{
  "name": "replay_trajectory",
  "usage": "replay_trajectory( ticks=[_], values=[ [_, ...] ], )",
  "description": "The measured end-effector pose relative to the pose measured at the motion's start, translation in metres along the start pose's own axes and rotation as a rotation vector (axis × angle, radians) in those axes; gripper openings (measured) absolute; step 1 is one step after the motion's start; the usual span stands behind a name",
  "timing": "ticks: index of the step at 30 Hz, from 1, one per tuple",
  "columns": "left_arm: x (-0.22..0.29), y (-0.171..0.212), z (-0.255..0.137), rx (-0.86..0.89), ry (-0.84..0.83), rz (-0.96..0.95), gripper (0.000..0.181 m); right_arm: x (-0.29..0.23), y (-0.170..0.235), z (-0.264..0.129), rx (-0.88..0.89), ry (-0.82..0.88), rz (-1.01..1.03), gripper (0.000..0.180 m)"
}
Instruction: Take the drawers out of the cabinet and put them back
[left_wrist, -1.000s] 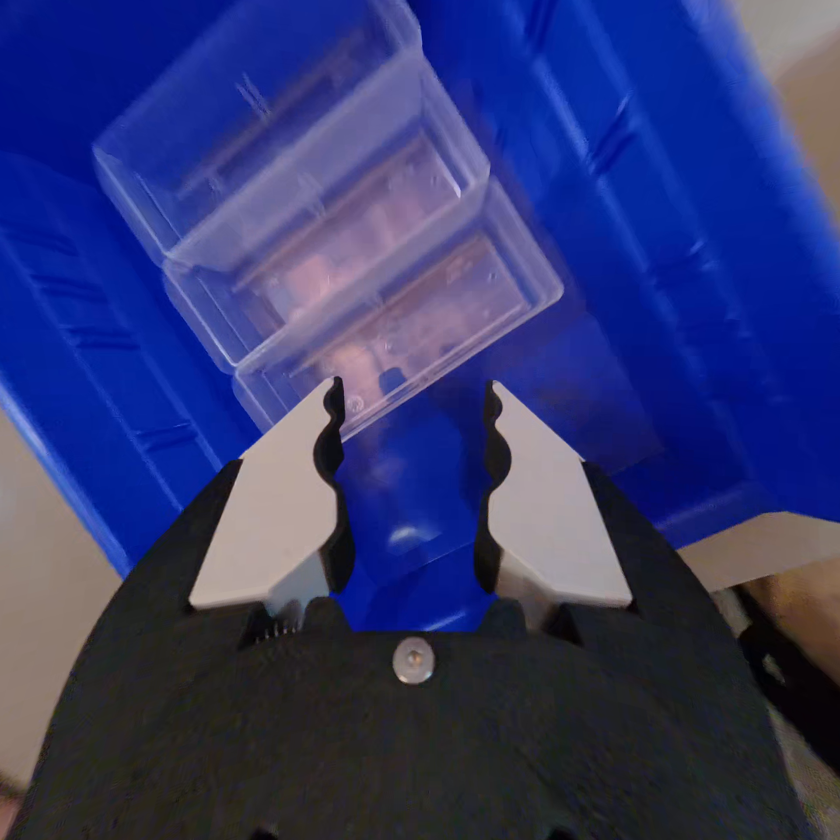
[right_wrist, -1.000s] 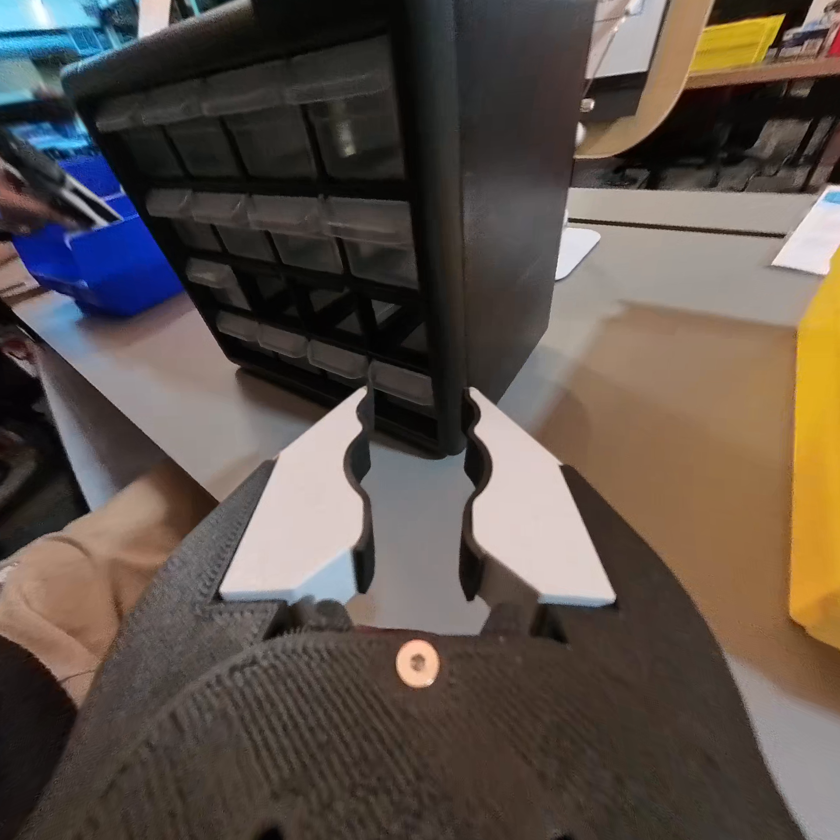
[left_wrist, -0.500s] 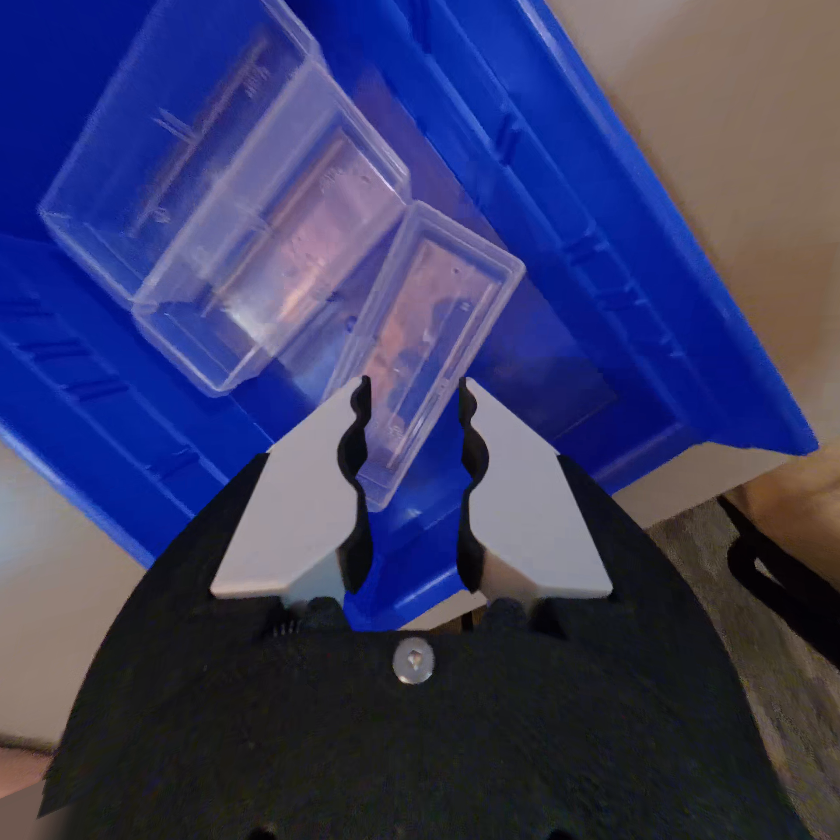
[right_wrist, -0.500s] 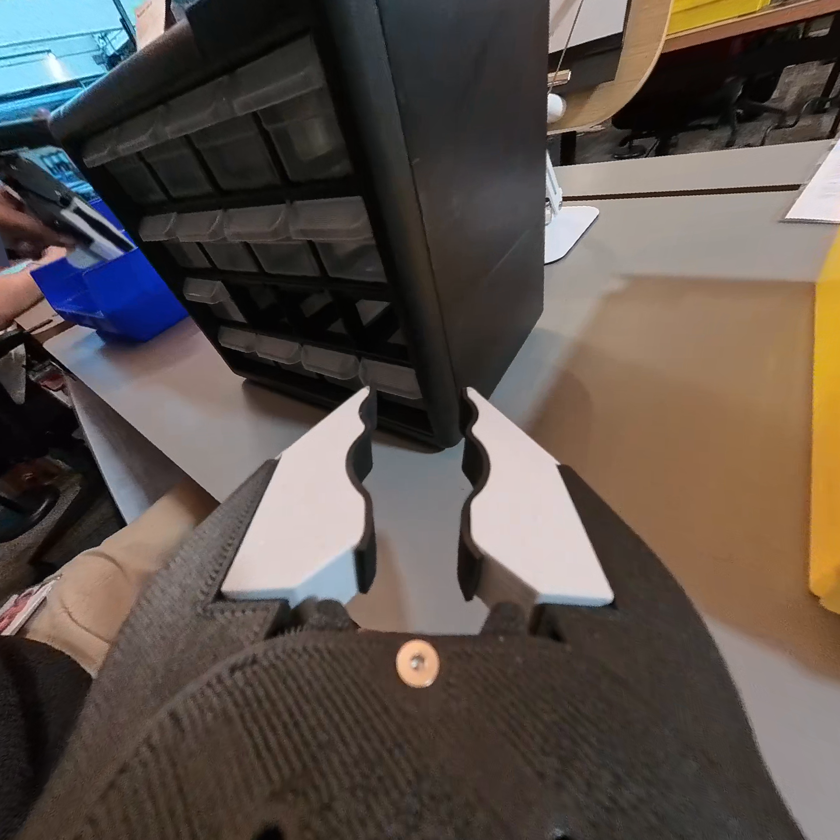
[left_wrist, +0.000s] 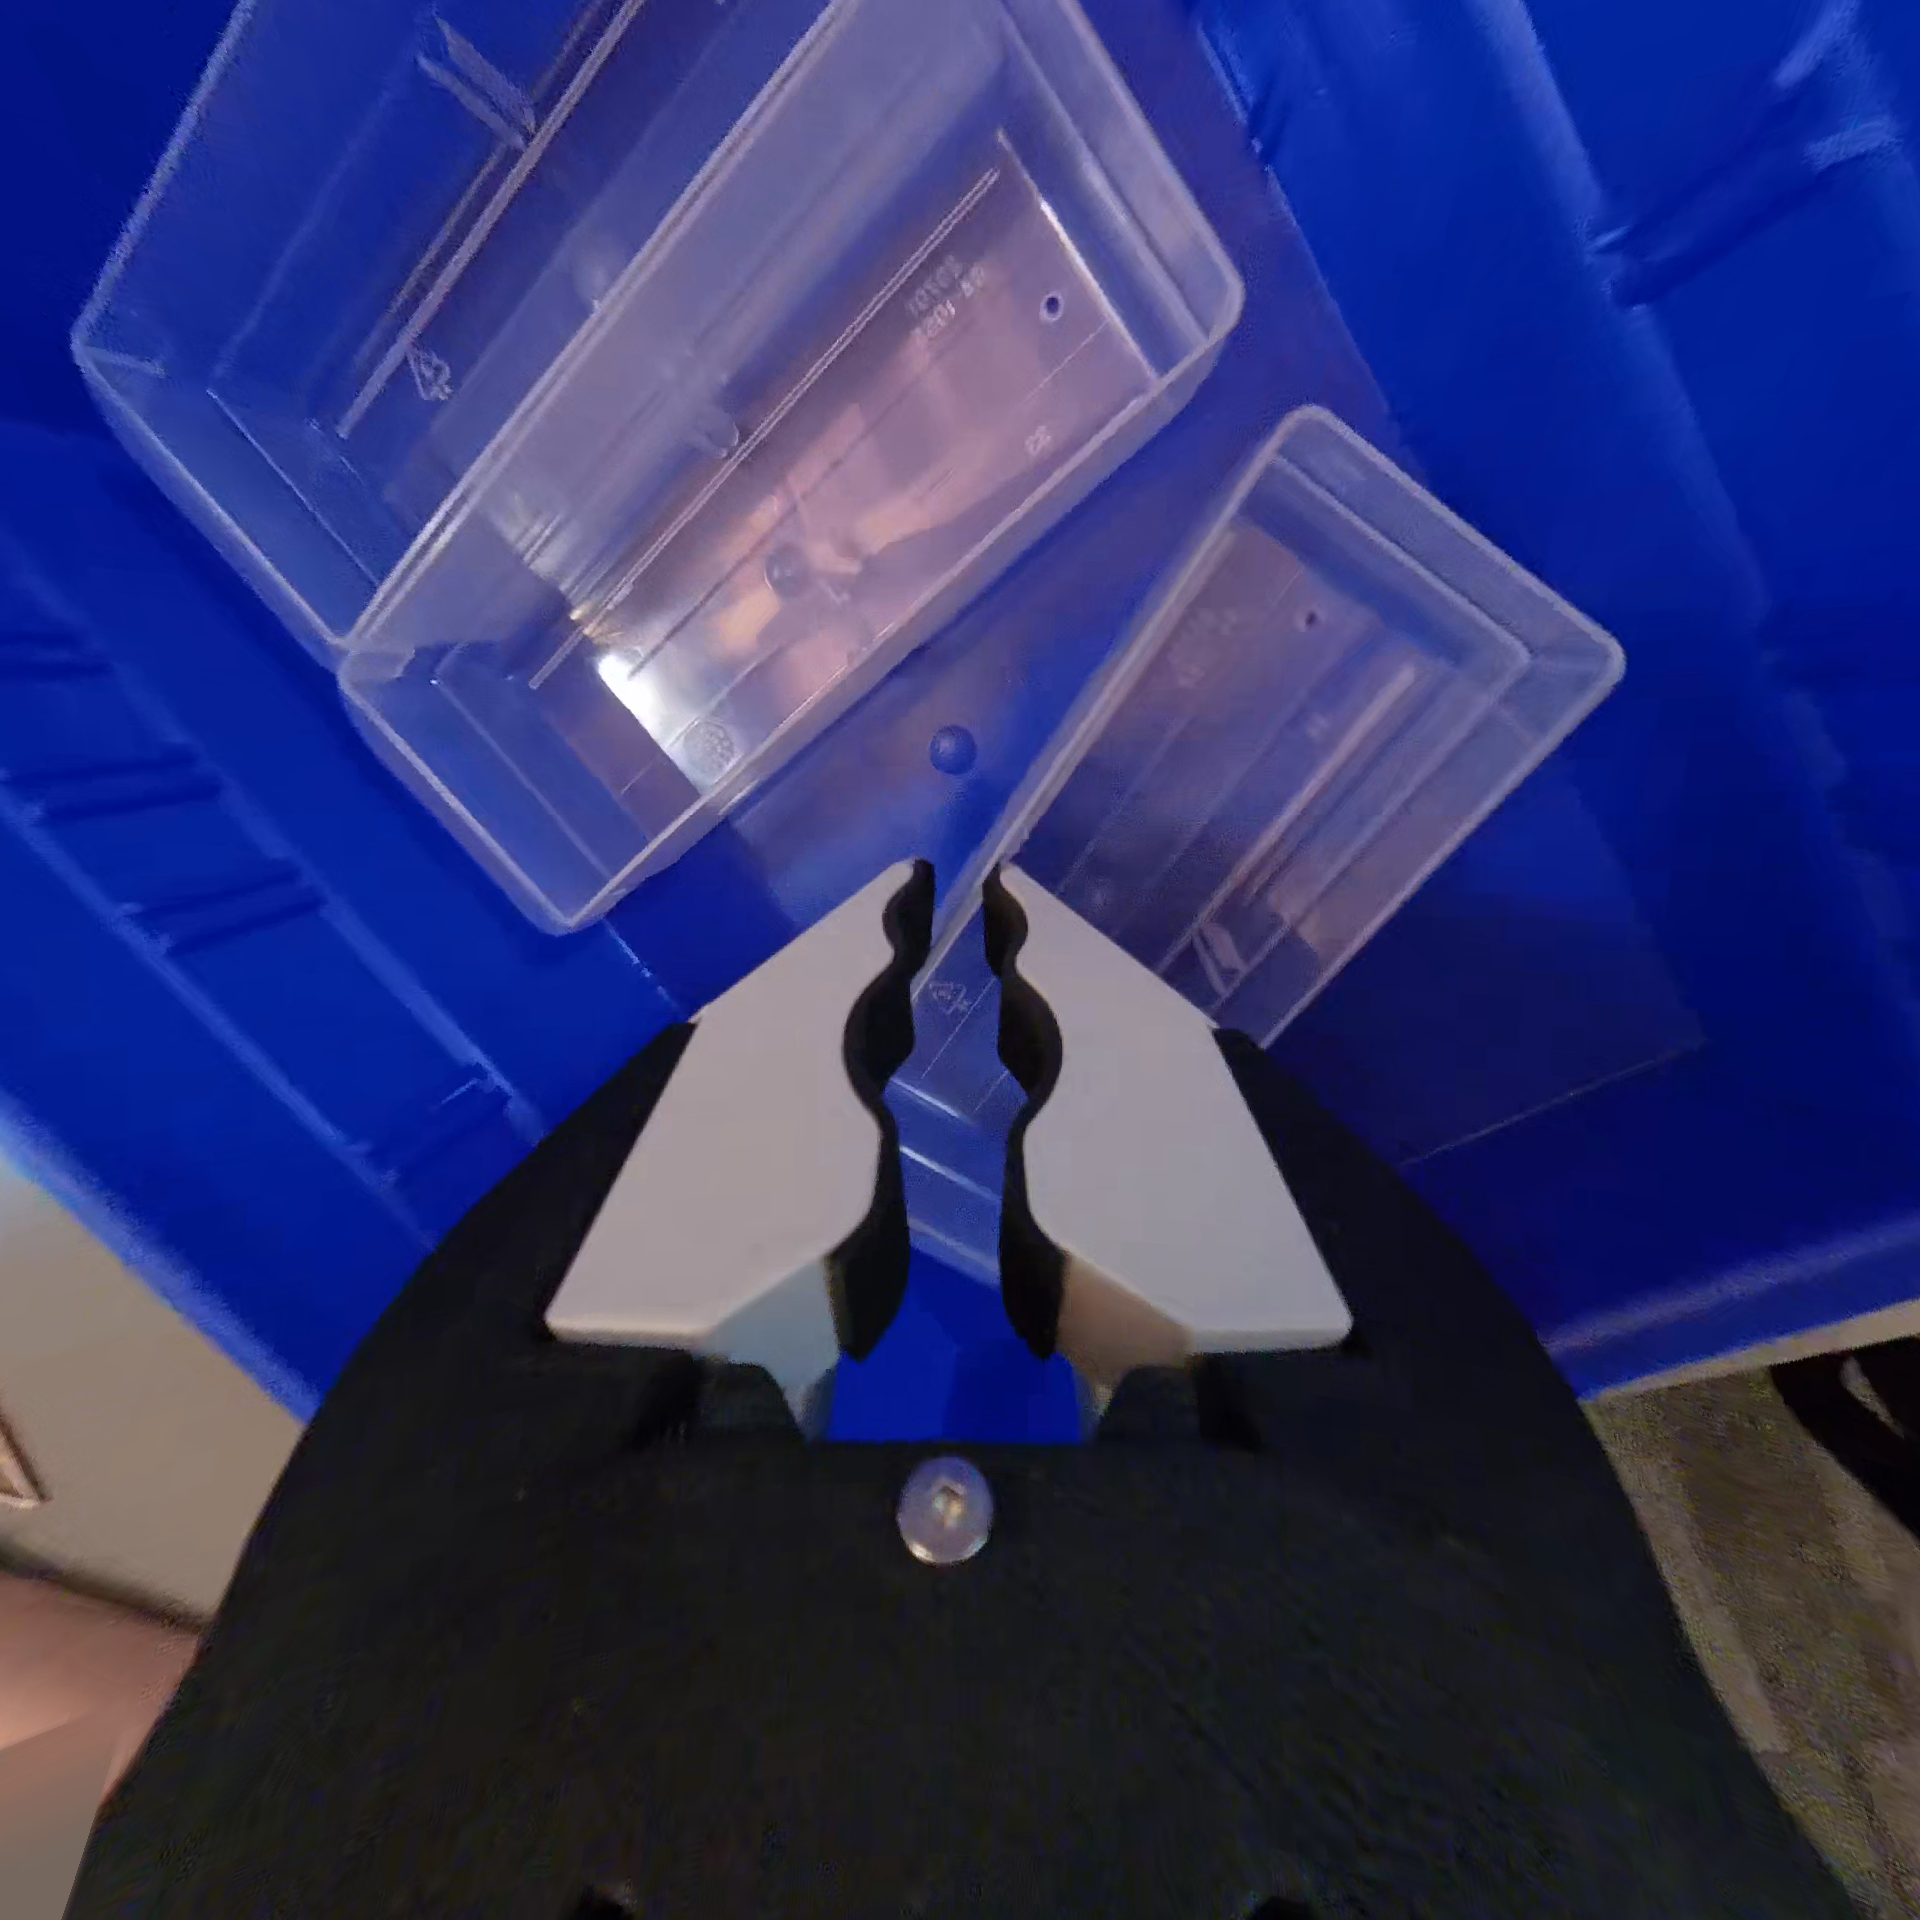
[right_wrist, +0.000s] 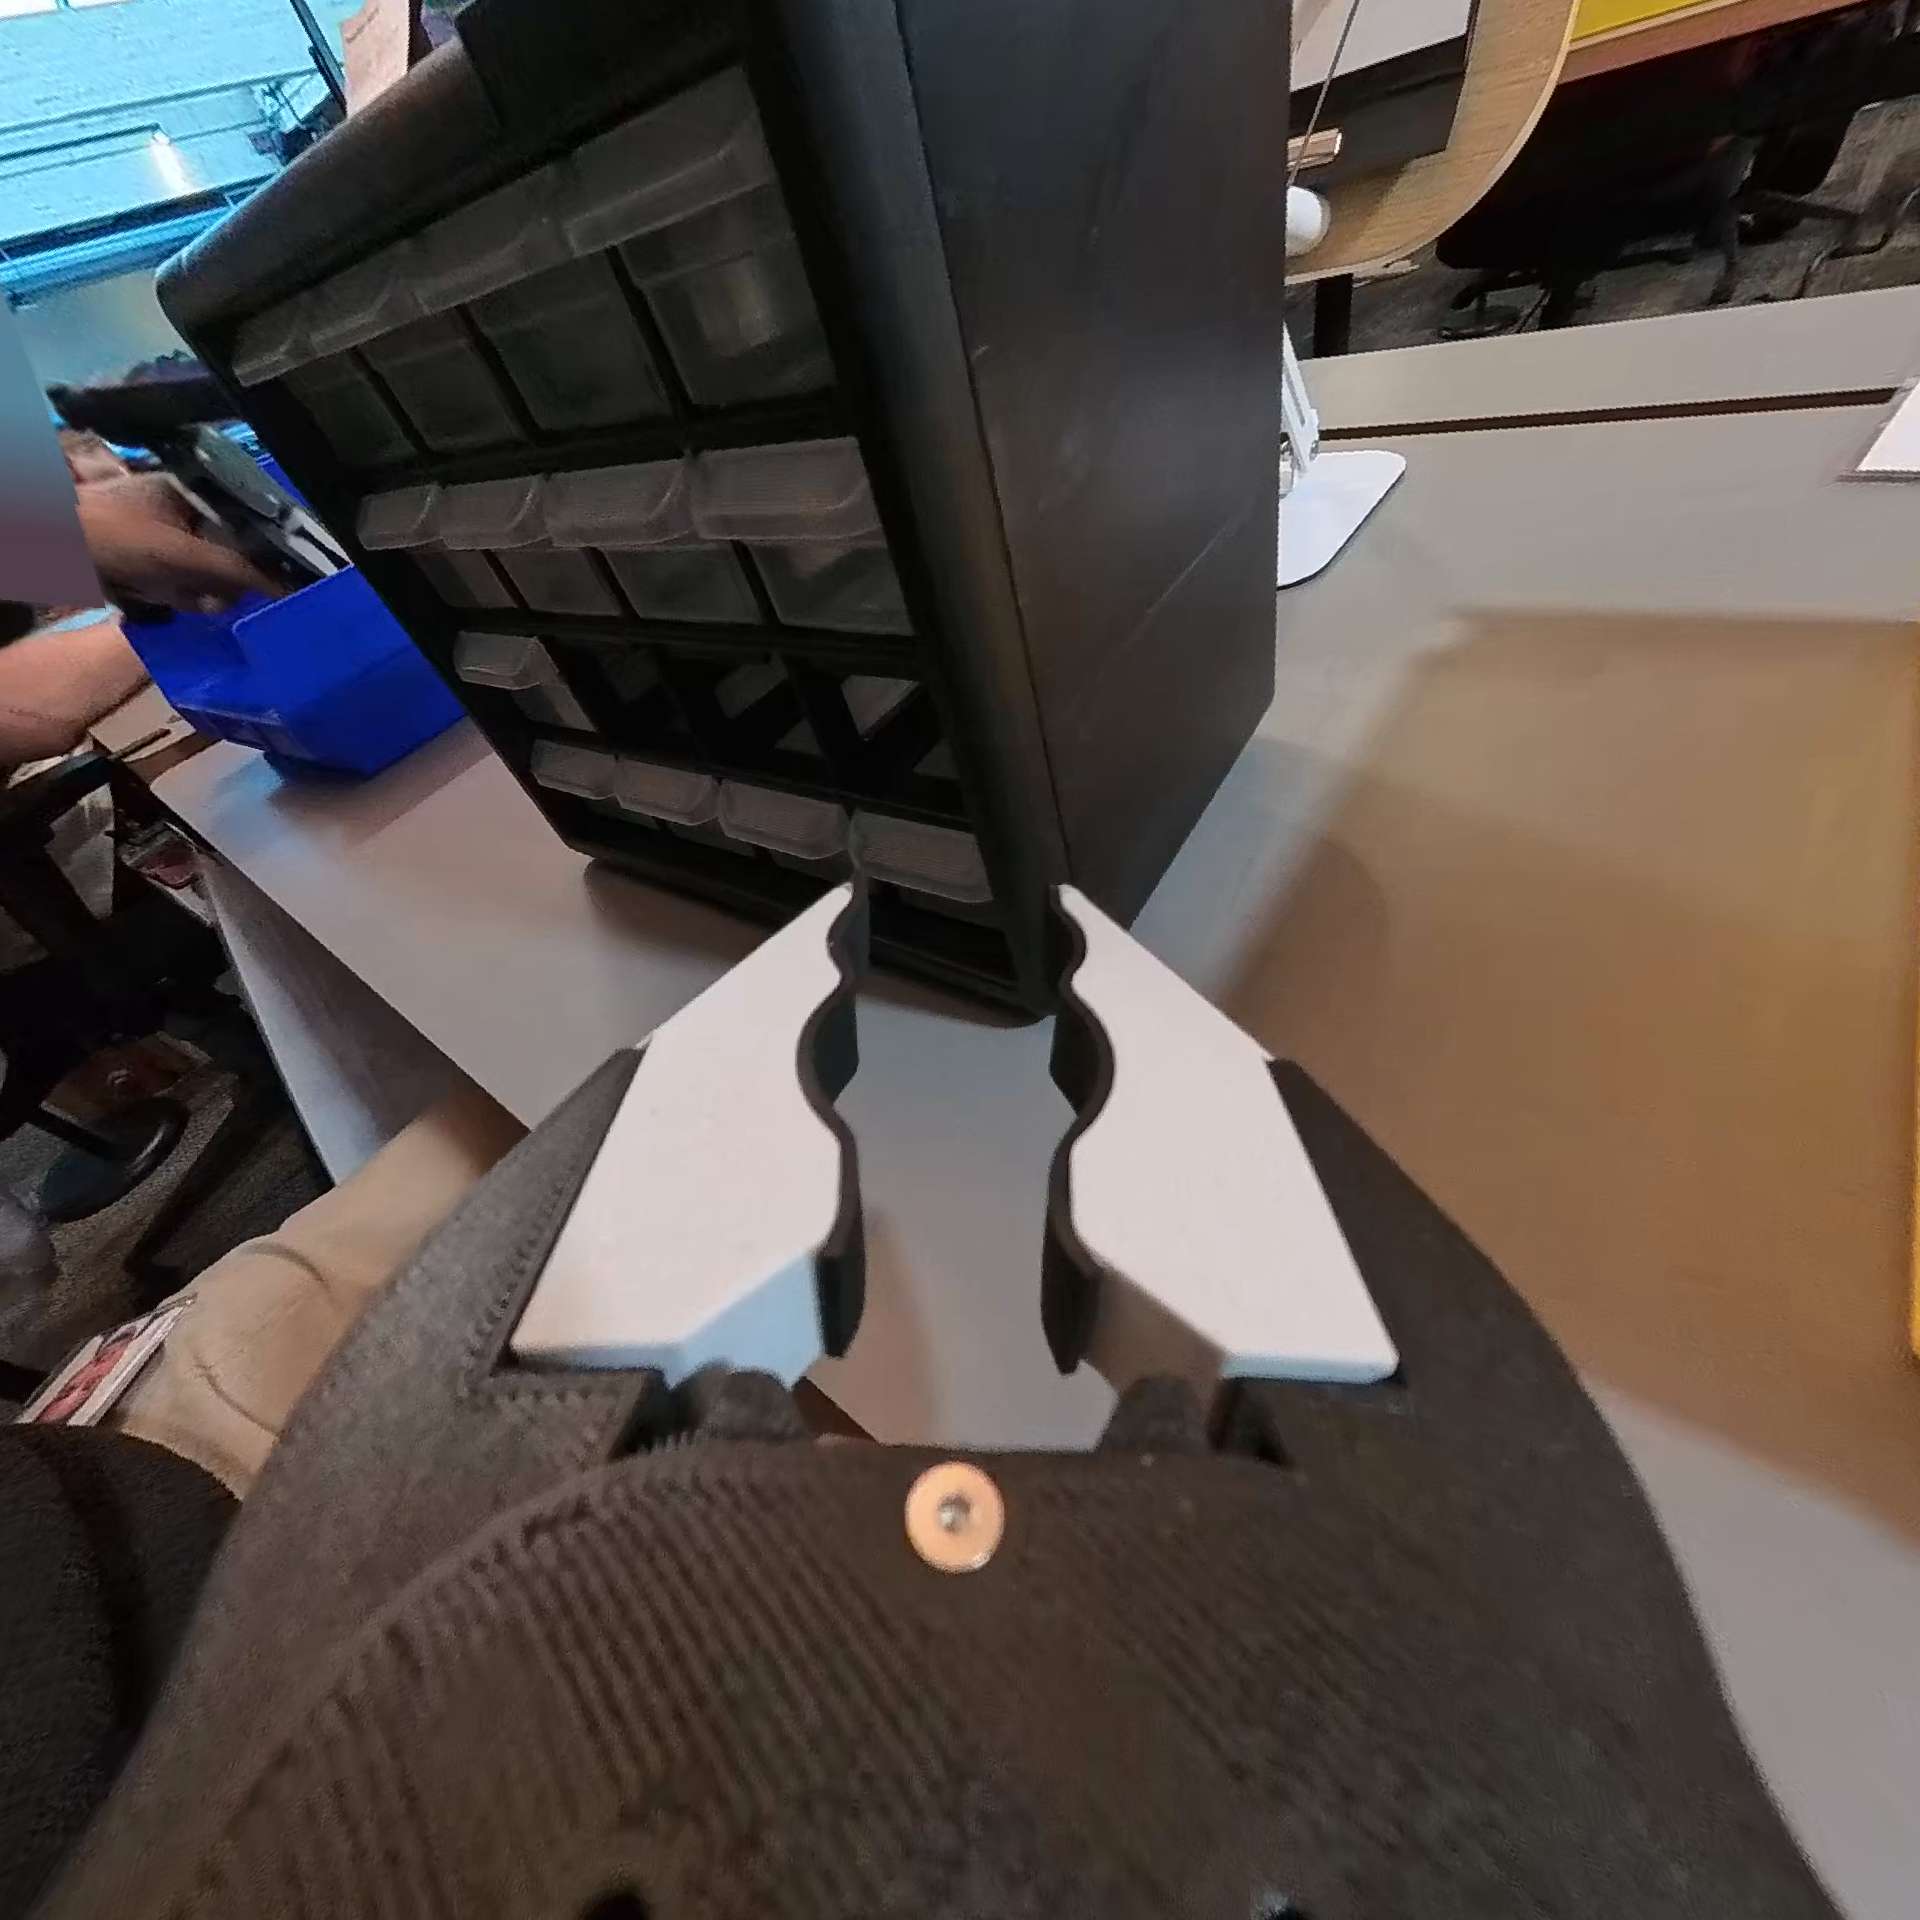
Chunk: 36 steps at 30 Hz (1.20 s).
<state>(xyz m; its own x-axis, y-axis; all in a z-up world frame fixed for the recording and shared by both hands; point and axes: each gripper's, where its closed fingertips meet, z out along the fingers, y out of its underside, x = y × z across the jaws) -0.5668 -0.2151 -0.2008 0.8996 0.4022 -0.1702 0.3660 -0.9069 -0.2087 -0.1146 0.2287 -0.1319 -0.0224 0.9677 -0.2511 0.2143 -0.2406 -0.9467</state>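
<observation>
Left gripper (left_wrist: 956, 883) is inside the blue bin (left_wrist: 1558, 260), jaws narrowed onto the thin wall of a clear drawer (left_wrist: 1309, 748) lying right of centre in the left wrist frame; the wall runs between the fingertips, so it looks pinched. Two more clear drawers (left_wrist: 644, 416) sit nested together, tilted, in the upper left of that frame, close to the gripped one; contact unclear.

Right gripper (right_wrist: 956, 904) hovers above the grey table (right_wrist: 436, 914), jaws moderately apart, holding nothing. Just beyond its tips is the bottom right corner of the black cabinet (right_wrist: 1091, 416), upper centre of the right wrist frame. Third row shows several vacant slots (right_wrist: 790, 707); other rows have drawers in. Bin also visible at mid-left there, beside the cabinet.
</observation>
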Motion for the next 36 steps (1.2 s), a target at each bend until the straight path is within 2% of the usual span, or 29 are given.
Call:
replay_trajectory(
  ticks=[5,10,14,17,19,22,25,29,36],
  values=[
    [0.005,-0.003,-0.048,0.076,-0.042,0.028,0.001,-0.002,0.002,0.001,-0.01,-0.001,-0.022,0.032],
    [0.038,-0.02,-0.139,0.339,-0.033,-0.025,0.001,-0.009,0.003,0.005,-0.02,-0.018,-0.043,0.032],
    [0.131,-0.052,-0.229,0.713,0.04,-0.034,0.0,-0.02,0.001,0.007,-0.018,-0.02,-0.113,0.031],
    [0.209,-0.062,-0.259,0.865,0.039,0.042,0.0,-0.032,0.0,0.008,-0.015,-0.027,-0.18,0.03],
    [0.259,-0.067,-0.252,0.896,0.067,0.098,0.0,-0.045,-0.003,0.008,0.001,-0.049,-0.238,0.029],
    [0.331,-0.076,-0.216,0.904,0.219,0.112,0.0,-0.074,-0.01,0.004,0.053,-0.11,-0.367,0.029],
    [0.378,-0.093,-0.179,0.927,0.363,0.004,0.0,-0.114,-0.007,-0.004,0.093,-0.231,-0.484,0.03],
    [0.415,-0.115,-0.156,1.092,0.496,-0.254,0.0,-0.158,0.012,-0.005,0.075,-0.295,-0.684,0.032],
    [0.439,-0.115,-0.122,1.056,0.482,-0.352,0.0,-0.199,0.056,0.009,-0.003,-0.233,-1.099,0.038]
  ],
)
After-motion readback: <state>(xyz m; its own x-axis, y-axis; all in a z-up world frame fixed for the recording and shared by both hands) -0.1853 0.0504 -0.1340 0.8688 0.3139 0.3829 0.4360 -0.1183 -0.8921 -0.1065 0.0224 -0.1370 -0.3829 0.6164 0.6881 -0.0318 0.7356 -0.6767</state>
